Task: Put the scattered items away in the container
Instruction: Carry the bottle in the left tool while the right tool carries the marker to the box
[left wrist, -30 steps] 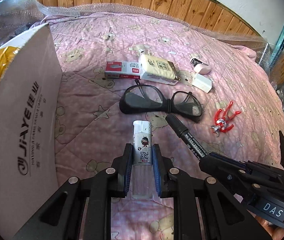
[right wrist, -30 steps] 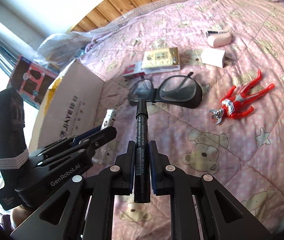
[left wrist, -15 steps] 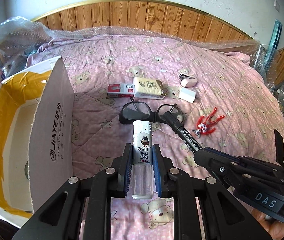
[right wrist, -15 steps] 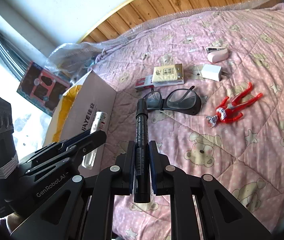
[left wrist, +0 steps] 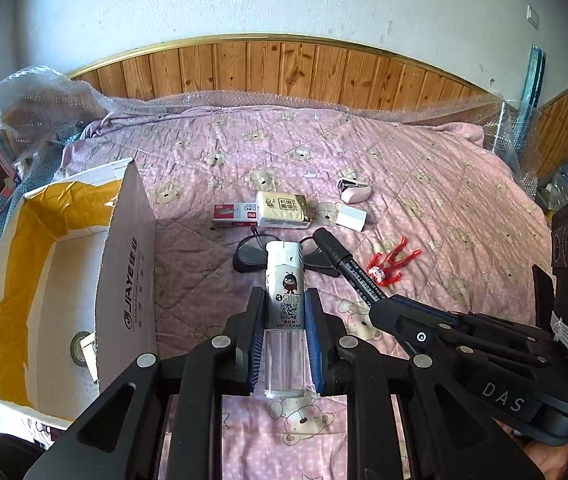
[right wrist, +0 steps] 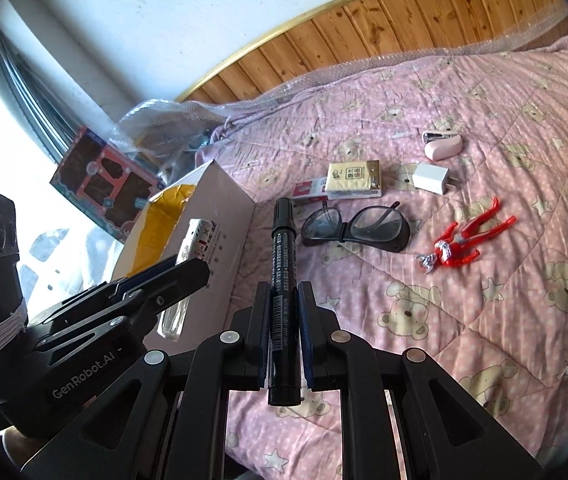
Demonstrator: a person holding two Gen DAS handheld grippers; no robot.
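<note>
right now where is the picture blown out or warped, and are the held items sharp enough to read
Left wrist view: even daylight, the wood panelling bows with fisheye distortion, and the lighter in the left gripper shows a sharp printed code. Right wrist view: the window area at far left is blown out white, and the marker in the right gripper is sharp, its print too small to read.

1 lighter (left wrist: 286, 280), 1 marker (right wrist: 282, 264), 1 glasses (right wrist: 354, 226), 1 figure (right wrist: 466, 242), 1 charger (right wrist: 430, 178), 1 box (left wrist: 123, 280)
</note>
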